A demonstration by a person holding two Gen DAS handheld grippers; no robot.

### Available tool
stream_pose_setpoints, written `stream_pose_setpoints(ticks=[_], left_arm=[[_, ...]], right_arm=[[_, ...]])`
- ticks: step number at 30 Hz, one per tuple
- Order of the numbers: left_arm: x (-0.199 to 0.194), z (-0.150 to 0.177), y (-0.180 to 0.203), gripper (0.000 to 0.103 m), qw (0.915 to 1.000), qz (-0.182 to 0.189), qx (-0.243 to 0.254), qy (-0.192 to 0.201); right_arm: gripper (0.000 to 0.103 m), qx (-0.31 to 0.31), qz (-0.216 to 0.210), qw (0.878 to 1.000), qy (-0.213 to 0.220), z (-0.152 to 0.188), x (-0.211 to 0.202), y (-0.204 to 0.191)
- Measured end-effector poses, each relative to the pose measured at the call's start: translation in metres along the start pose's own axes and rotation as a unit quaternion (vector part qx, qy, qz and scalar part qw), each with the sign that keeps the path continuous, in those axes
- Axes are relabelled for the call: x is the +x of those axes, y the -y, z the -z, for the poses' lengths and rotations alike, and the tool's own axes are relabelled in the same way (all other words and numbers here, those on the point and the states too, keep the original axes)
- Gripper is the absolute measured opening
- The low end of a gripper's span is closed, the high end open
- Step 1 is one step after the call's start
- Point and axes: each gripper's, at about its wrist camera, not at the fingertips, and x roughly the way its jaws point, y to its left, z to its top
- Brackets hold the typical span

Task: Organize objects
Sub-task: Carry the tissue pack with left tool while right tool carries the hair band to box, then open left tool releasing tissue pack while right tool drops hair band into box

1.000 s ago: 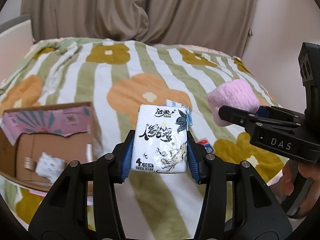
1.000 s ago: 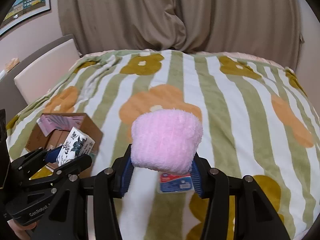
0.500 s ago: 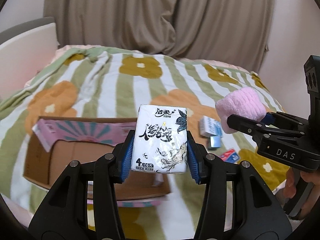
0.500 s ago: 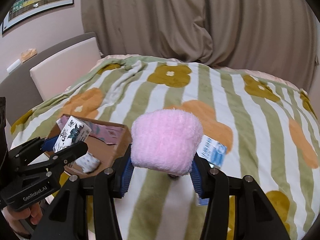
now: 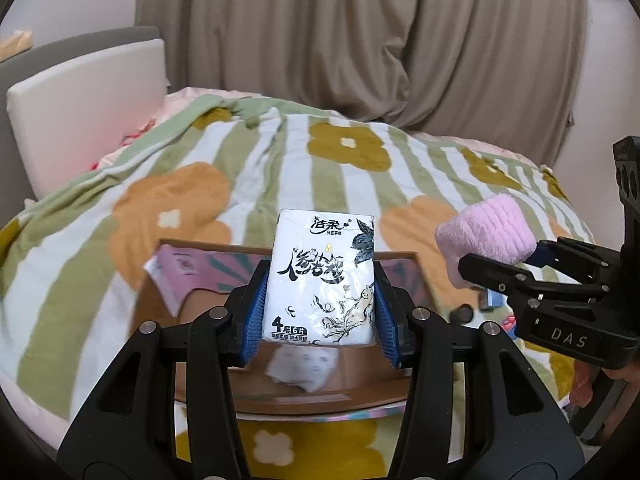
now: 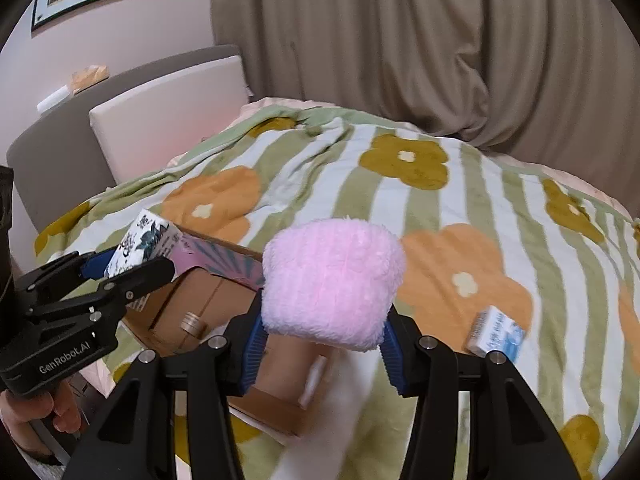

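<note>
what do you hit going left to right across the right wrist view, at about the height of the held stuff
left tongs holding the tissue pack → open cardboard box → pink fluffy towel roll in the right tongs → small blue-and-white pack lying on the striped flower blanket

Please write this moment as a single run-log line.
left gripper: shut on tissue pack | right gripper: shut on pink fluffy roll | both above cardboard box | nothing released

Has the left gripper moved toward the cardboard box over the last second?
Yes. The left gripper, shut on the tissue pack, swung left: the cardboard box went from lower left to directly beneath it.
</note>
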Motion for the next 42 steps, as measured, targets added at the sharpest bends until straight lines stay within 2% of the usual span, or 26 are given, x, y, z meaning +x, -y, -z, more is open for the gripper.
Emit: stream_pose_setpoints(ticks=[9, 20, 27, 36, 38, 39, 40, 42], left_arm=[[0.02, 0.012, -0.061, 0.043, 0.999, -0.015, -0.037, -0.021], [0.066, 0.035, -0.119, 0.043, 0.9953, -0.021, -0.072, -0.062], [0.083, 0.049, -0.125, 0.043, 0.9941, -0.021, -0.07, -0.08], [0.086, 0.044, -0.123, 0.043, 0.9946, -0.021, -0.067, -0.077], [0.085, 0.039, -0.122, 0.048, 0.9948, -0.016, -0.072, -0.071], [0.086, 0.037, -0.121, 0.069, 0.9945, -0.018, -0.072, -0.074], [0.086, 0.034, -0.12, 0.1, 0.9942, -0.028, -0.07, -0.076], [0.08, 0.029, -0.119, 0.103, 0.9952, -0.049, -0.064, -0.056]], right_arm=[[0.047, -0.039, -0.018, 0.999, -0.034, -0.005, 0.042, -0.049], [0.047, -0.075, -0.039, 0.993, -0.083, -0.004, 0.11, -0.095], [0.047, -0.078, -0.051, 0.991, -0.099, 0.007, 0.136, -0.11], [0.047, -0.072, -0.058, 0.989, -0.114, 0.01, 0.146, -0.107], [0.047, -0.069, -0.07, 0.988, -0.118, 0.01, 0.147, -0.107], [0.049, -0.072, -0.071, 0.988, -0.118, 0.01, 0.148, -0.109], [0.054, -0.076, -0.071, 0.988, -0.118, 0.01, 0.148, -0.11], [0.075, -0.084, -0.069, 0.988, -0.113, 0.011, 0.146, -0.113]])
